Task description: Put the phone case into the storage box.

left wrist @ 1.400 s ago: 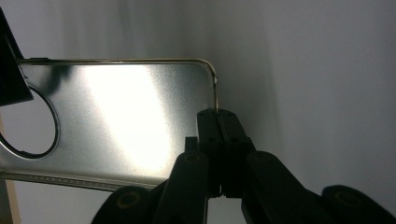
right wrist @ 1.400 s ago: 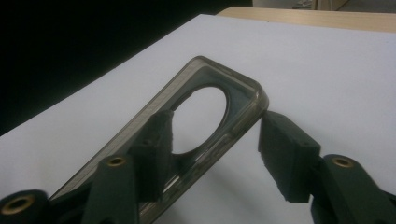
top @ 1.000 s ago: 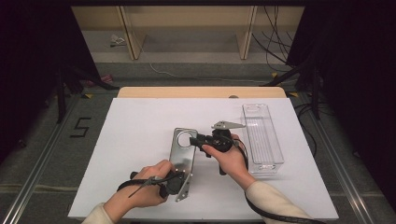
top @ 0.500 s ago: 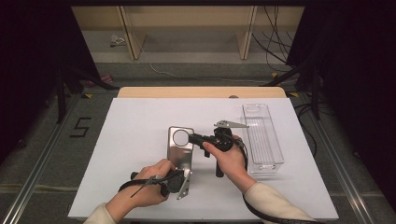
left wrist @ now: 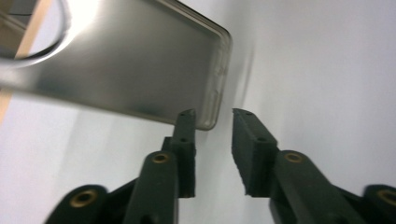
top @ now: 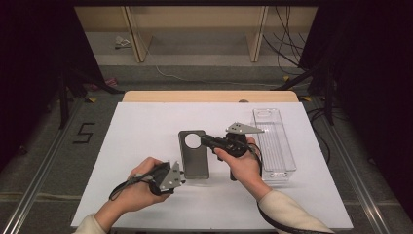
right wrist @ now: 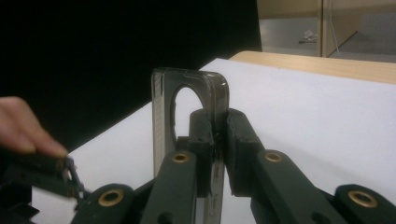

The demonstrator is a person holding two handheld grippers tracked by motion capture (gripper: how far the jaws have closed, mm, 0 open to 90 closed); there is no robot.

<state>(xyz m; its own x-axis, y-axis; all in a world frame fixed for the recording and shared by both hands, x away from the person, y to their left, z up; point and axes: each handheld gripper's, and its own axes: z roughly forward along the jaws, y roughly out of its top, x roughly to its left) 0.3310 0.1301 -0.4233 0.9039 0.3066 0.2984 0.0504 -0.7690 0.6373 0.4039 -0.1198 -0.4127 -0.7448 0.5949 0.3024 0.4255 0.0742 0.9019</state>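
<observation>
Our right tool (right wrist: 219,122) holds the phone case (top: 194,155) by its edge; our left tool (left wrist: 214,116), jaws just opening, holds nothing.

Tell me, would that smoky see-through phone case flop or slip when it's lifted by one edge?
The phone case probably holds its shape: in the right gripper view its thin wall looks straight between the shut jaws. It seems light, being a hollow shell. Its glossy surface could be slippery, so a one-edge pinch might let it swing.

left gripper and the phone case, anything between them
Nothing: in the left gripper view, bare white table separates the open left gripper from the phone case.
</observation>
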